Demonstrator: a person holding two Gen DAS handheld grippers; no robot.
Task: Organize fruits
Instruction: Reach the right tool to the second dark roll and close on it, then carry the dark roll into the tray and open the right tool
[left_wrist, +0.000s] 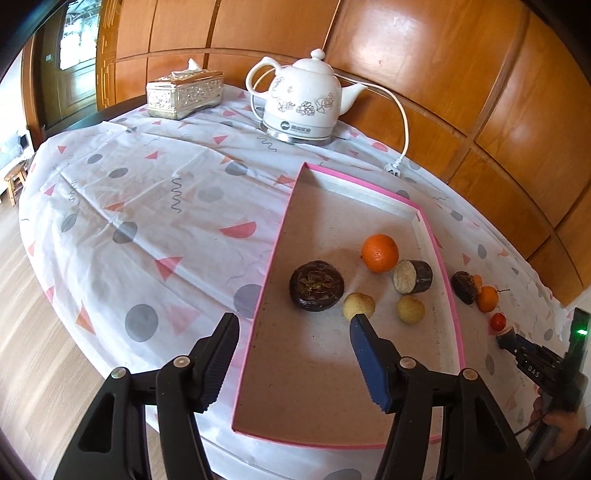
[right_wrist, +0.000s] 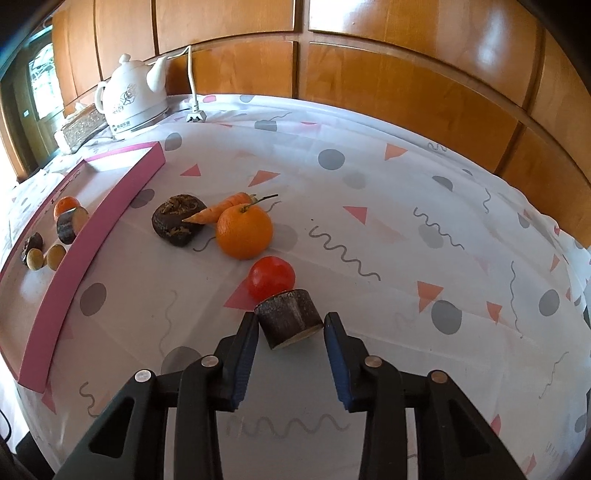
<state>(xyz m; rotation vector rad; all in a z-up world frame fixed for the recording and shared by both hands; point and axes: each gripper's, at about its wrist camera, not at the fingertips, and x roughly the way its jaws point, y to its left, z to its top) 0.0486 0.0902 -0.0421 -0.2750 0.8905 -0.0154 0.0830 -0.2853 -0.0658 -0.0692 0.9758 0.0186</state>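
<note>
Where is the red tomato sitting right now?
In the right wrist view the red tomato lies on the tablecloth, outside the pink tray, touching the dark cut stub at the right gripper, with the stemmed orange just behind.

"DAS" in white on the right gripper (left_wrist: 506, 340), kettle (left_wrist: 301, 101) logo unreadable
</note>
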